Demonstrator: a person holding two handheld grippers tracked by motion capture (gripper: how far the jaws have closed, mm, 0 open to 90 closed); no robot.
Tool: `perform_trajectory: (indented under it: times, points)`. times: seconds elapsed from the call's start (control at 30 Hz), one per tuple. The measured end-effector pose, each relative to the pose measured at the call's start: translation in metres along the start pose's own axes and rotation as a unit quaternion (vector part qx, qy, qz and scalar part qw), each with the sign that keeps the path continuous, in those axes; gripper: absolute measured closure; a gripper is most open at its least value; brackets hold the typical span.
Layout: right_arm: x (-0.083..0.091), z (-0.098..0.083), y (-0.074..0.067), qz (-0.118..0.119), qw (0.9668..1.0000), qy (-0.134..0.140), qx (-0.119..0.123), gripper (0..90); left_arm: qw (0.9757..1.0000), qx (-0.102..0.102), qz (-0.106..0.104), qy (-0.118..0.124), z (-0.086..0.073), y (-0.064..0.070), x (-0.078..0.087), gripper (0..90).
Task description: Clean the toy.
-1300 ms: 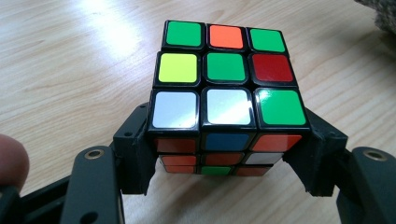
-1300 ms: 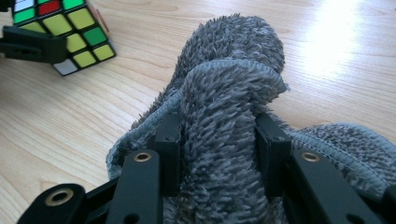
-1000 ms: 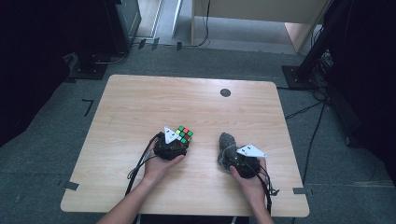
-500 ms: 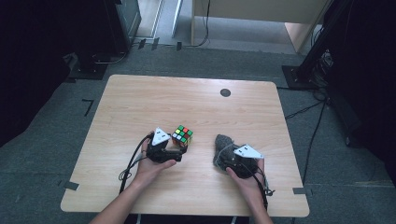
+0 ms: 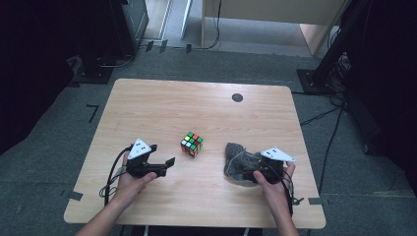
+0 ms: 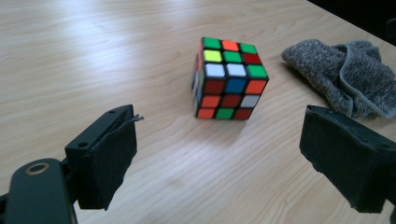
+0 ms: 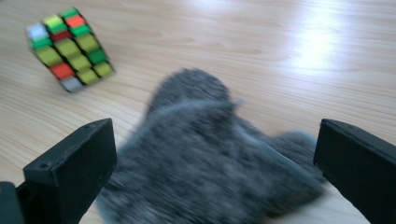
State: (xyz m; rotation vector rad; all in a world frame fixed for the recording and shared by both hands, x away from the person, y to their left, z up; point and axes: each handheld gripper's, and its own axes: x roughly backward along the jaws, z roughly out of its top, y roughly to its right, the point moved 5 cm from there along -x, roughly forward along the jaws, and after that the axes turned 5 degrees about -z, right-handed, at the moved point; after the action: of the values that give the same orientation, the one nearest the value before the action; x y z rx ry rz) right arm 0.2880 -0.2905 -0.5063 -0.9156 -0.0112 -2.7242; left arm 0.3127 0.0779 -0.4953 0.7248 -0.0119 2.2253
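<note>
Cube: our multicoloured plastic puzzle cube point(image 5: 192, 144) rests free on the pale wooden table point(image 5: 196, 103), mid-front, seemingly set down.
Left gripper point(image 5: 164, 164): jaws just opened, spread wide, nothing between; we sit just beside the cube.
Cloth: crumpled grey knitted cloth point(image 5: 240, 161) lies right of the cube.
Right gripper point(image 7: 215, 172): jaws just opened wide, cloth lying loose between them, unpinched.

Well beyond your claws, a small black disc point(image 5: 237, 97) sits near the far edge of the wooden surface point(image 5: 162, 105); grey carpet floor point(image 5: 344, 137) surrounds it, tape marks point(image 5: 91, 112) to your left.
</note>
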Motion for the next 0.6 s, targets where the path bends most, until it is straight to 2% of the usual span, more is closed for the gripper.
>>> perform_trajectory:
  times: [0.07,0.13,0.3,0.43,0.6]
  points:
    - [0.006,-0.002,0.008,-0.003,1.0,0.001,-0.004,0.0,1.0,-0.002,0.003,0.002,-0.004,-0.004,0.007,11.3]
    - [0.012,-0.007,0.016,-0.006,1.0,0.003,-0.005,0.0,0.9996,-0.009,0.02,0.015,-0.008,-0.008,0.017,11.3]
    - [0.025,-0.023,0.034,-0.02,0.9998,-0.005,-0.006,0.0,0.9991,0.001,0.039,0.018,-0.024,-0.023,0.039,11.3]
    - [0.037,-0.036,0.051,-0.034,0.9993,-0.013,-0.011,0.0,0.998,0.012,0.059,0.019,-0.038,-0.037,0.054,11.2]
    - [0.048,-0.053,0.071,-0.05,0.9982,-0.025,-0.019,0.0,0.9962,0.04,0.075,0.017,-0.057,-0.05,0.069,11.4]
